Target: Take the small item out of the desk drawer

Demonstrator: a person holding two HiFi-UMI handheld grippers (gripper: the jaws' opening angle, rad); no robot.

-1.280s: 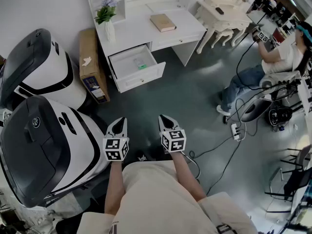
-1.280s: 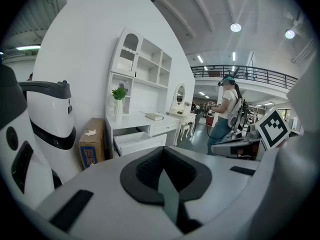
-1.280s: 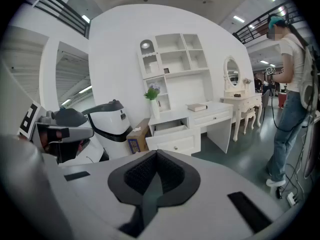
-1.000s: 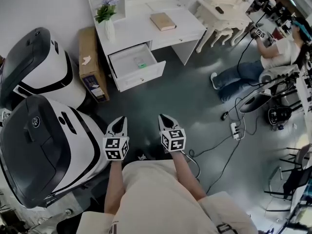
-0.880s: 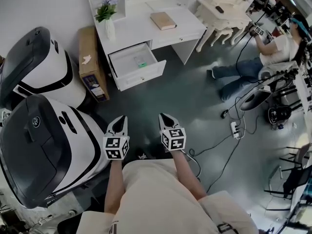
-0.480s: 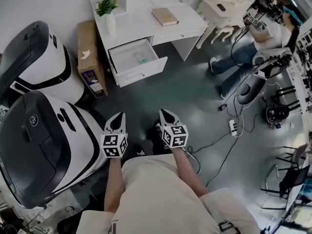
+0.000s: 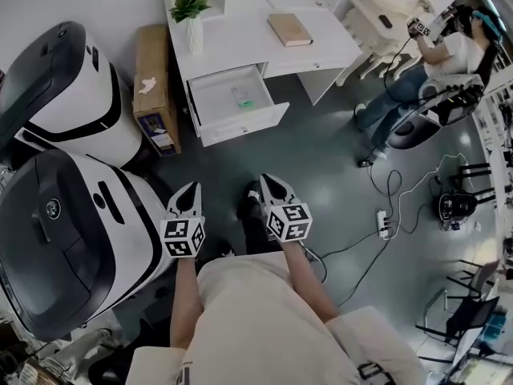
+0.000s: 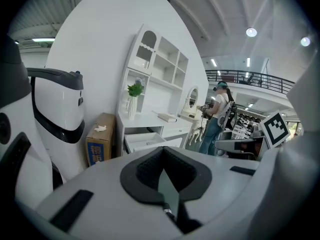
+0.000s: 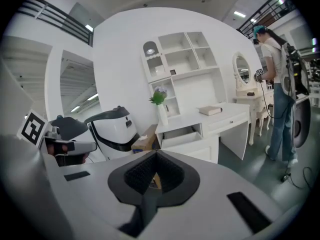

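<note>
The white desk point(image 7: 240, 45) stands at the top of the head view, its drawer point(image 7: 210, 103) pulled open. A small green item point(image 7: 245, 103) lies inside the drawer on the right. Both grippers hang well short of the desk, above the dark floor. My left gripper point(image 7: 189, 191) is shut and holds nothing. My right gripper point(image 7: 269, 184) is likewise shut and empty. The open drawer point(image 8: 145, 140) shows far ahead of the closed left gripper point(image 8: 162, 154) in the left gripper view. It appears again as the drawer point(image 9: 182, 134) beyond the closed right gripper point(image 9: 156, 156).
Two large white-and-black machines point(image 7: 72, 239) point(image 7: 64, 95) crowd the left. A cardboard box point(image 7: 154, 87) stands beside the desk. A book point(image 7: 290, 29) and a vase with a plant point(image 7: 192, 14) sit on top. At right are a seated person point(image 7: 449, 54) and floor cables with a power strip point(image 7: 383, 223).
The view has shifted, with the desk and drawer now further right in the picture. A foot shows between the grippers. The person at right has moved. Both grippers stay shut.
</note>
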